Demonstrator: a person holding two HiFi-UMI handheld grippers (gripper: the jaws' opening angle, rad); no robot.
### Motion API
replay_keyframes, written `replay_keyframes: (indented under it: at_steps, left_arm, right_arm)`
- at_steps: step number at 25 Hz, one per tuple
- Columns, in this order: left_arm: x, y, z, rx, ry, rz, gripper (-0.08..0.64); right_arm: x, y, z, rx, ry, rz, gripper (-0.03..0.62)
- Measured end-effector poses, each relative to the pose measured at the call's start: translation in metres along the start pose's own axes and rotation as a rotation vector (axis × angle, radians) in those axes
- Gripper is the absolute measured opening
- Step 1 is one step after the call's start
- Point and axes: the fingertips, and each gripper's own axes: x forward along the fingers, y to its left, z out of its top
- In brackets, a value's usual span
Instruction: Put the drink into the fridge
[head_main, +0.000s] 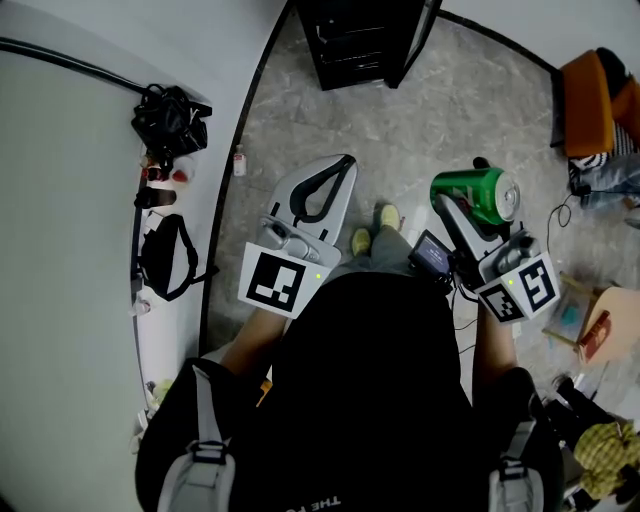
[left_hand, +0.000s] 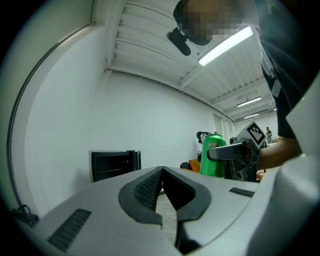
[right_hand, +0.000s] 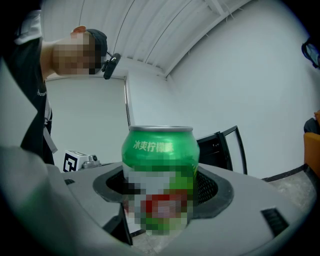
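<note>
Pickup done: green drink can (right_hand: 160, 170) clamped between the jaws of right tool (head_main: 470, 205), carried above the floor (head_main: 450, 110). Left tool (head_main: 346, 160) closed, tips together, holding nothing. Left to do (the whole delivery, seemingly): reach black mini fridge (head_main: 365, 40), door open, well ahead, and set can inside.

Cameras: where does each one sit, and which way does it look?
Head view: on the person's head, facing down; shirt, feet, left claw, right claw show.
Left gripper view: on left claw, along shut jaws; forearm shows.
Right gripper view: on right claw, past its green can; torso shows.
Both gripper views share the fridge.
</note>
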Motion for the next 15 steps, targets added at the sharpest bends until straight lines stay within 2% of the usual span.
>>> replay_keyframes:
  at_steps: [7,15]
  left_arm:
    - [0.01,0.003,-0.003,-0.013,0.014,0.011,0.011]
    - [0.051,0.005,0.001,-0.011,0.039,-0.001,0.011]
  right_arm:
    - [0.006,-0.011,0.0,0.01,0.005,0.013,0.341]
    - [0.017,-0.048,0.012,0.022,-0.004,0.008,0.341]
